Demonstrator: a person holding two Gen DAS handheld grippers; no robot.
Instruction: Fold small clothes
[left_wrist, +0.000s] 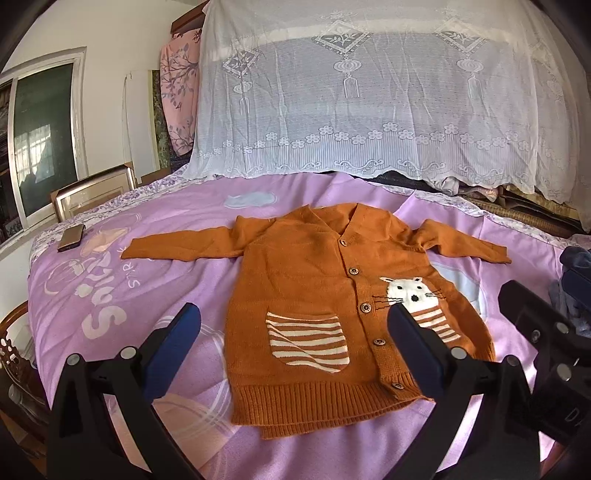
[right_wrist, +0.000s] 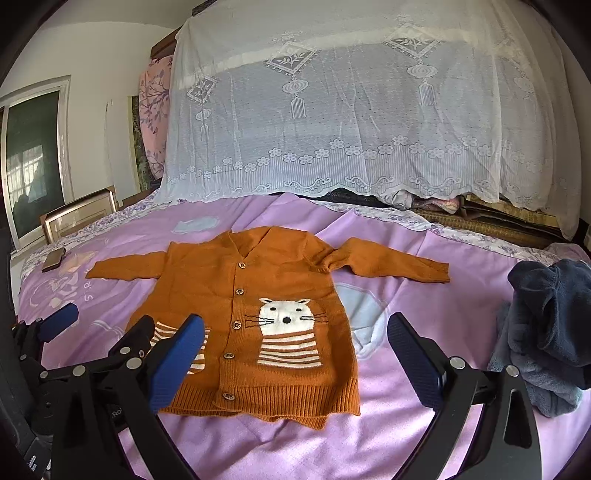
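Two released grippers, left gripper (left_wrist: 293, 332) and right gripper (right_wrist: 295, 343), hover before the flat cardigan (left_wrist: 332, 306), whose long axis runs away from them, hem nearest.

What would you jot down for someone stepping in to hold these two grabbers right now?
Left gripper: open, empty, above the bed.
Right gripper: open, empty, alongside it.
Orange cardigan: flat on the purple bedspread, buttoned, both sleeves spread out, hem towards you.
Dark blue clothes: a heap at the right edge.
Phone: far left on the bed, clear of the cardigan.
Done: cardigan laid out.
Left: every fold, sleeves first probably, then the heap.
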